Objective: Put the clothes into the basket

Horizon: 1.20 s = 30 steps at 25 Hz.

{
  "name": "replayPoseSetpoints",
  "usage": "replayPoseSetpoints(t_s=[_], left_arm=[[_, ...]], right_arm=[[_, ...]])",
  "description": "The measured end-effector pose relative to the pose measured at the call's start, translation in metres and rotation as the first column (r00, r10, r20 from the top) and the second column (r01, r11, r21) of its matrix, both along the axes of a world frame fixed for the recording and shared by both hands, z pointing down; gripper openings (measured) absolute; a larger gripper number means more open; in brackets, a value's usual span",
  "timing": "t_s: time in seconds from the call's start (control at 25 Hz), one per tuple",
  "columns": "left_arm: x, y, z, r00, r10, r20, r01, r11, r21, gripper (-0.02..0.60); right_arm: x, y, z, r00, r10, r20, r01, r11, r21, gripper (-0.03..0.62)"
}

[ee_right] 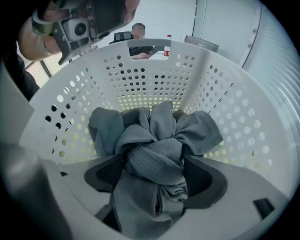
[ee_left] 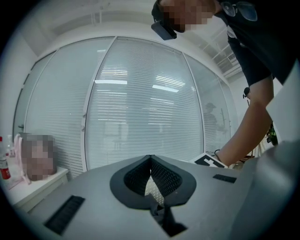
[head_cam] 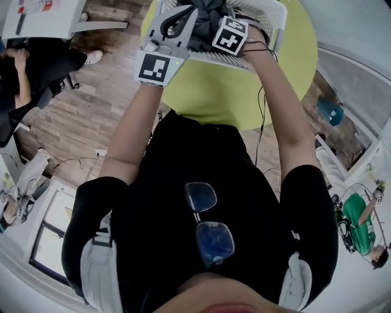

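A white perforated basket (head_cam: 273,19) (ee_right: 154,75) stands on a round yellow-green table (head_cam: 208,92). My right gripper (ee_right: 155,173) points steeply down into the basket, shut on a bunched grey garment (ee_right: 154,140) that fills the space between its pads and spreads against the basket's wall. From the head view the garment (head_cam: 206,18) shows as a dark bundle inside the basket, between the two marker cubes. My left gripper (ee_left: 150,159) is held level beside the basket's rim, shut with nothing in it, facing the window blinds. The right gripper view also catches the left gripper (ee_right: 89,23), at its top left.
The table stands on a wooden floor (head_cam: 104,92). A person sits at a desk (head_cam: 24,67) to the left, and another person in green (head_cam: 360,220) is at the lower right. Window blinds (ee_left: 140,103) fill the wall ahead. A red-capped bottle (ee_right: 167,46) stands beyond the basket.
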<state>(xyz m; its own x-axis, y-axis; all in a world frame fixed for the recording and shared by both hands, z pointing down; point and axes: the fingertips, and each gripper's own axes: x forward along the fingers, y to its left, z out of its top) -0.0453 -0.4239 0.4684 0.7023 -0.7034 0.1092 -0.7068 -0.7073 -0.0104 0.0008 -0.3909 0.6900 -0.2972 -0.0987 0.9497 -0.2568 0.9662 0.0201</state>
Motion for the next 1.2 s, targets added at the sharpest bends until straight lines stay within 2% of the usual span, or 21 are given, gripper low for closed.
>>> replayPoseSetpoints(t_s=[0.16, 0.32, 0.44, 0.52, 0.68, 0.8, 0.92, 1.08, 1.16, 1.2], left_arm=[[-0.001, 0.014, -0.013, 0.999, 0.018, 0.041, -0.018, 1.0, -0.002, 0.011], [-0.001, 0.032, -0.024, 0.998, 0.032, 0.053, -0.033, 0.999, 0.009, 0.011], [0.002, 0.045, -0.032, 0.998, 0.032, 0.046, -0.033, 0.999, 0.019, 0.011], [0.004, 0.054, -0.039, 0.999, 0.035, 0.037, -0.036, 0.999, 0.015, 0.011], [0.013, 0.076, -0.053, 0.998, 0.059, 0.038, -0.06, 0.998, 0.018, 0.011], [0.023, 0.096, -0.06, 0.996, 0.082, 0.032, -0.083, 0.997, 0.01, 0.011], [0.037, 0.117, -0.068, 0.993, 0.11, 0.029, -0.111, 0.994, 0.021, 0.011], [0.055, 0.142, -0.086, 0.99, 0.141, -0.021, -0.14, 0.989, 0.049, 0.011], [0.062, 0.152, -0.094, 0.988, 0.149, -0.045, -0.146, 0.987, 0.062, 0.011], [0.065, 0.156, -0.096, 0.987, 0.152, -0.053, -0.148, 0.987, 0.064, 0.011]], right_arm=[[0.013, 0.005, -0.049, 0.999, 0.02, 0.039, -0.021, 0.999, 0.042, 0.393], [0.021, 0.016, -0.096, 0.987, 0.068, 0.145, -0.081, 0.993, 0.081, 0.391], [0.033, 0.026, -0.126, 0.969, 0.105, 0.222, -0.133, 0.984, 0.116, 0.391], [0.038, 0.035, -0.146, 0.944, 0.148, 0.296, -0.19, 0.975, 0.117, 0.39], [0.046, 0.057, -0.191, 0.855, 0.228, 0.467, -0.31, 0.945, 0.105, 0.377], [0.052, 0.079, -0.224, 0.782, 0.245, 0.573, -0.384, 0.914, 0.132, 0.35], [0.053, 0.1, -0.256, 0.706, 0.215, 0.675, -0.434, 0.885, 0.171, 0.348], [0.057, 0.125, -0.292, 0.588, 0.173, 0.79, -0.489, 0.854, 0.176, 0.336], [0.061, 0.135, -0.307, 0.536, 0.145, 0.832, -0.513, 0.838, 0.185, 0.304], [0.063, 0.139, -0.313, 0.512, 0.13, 0.849, -0.523, 0.831, 0.188, 0.269]])
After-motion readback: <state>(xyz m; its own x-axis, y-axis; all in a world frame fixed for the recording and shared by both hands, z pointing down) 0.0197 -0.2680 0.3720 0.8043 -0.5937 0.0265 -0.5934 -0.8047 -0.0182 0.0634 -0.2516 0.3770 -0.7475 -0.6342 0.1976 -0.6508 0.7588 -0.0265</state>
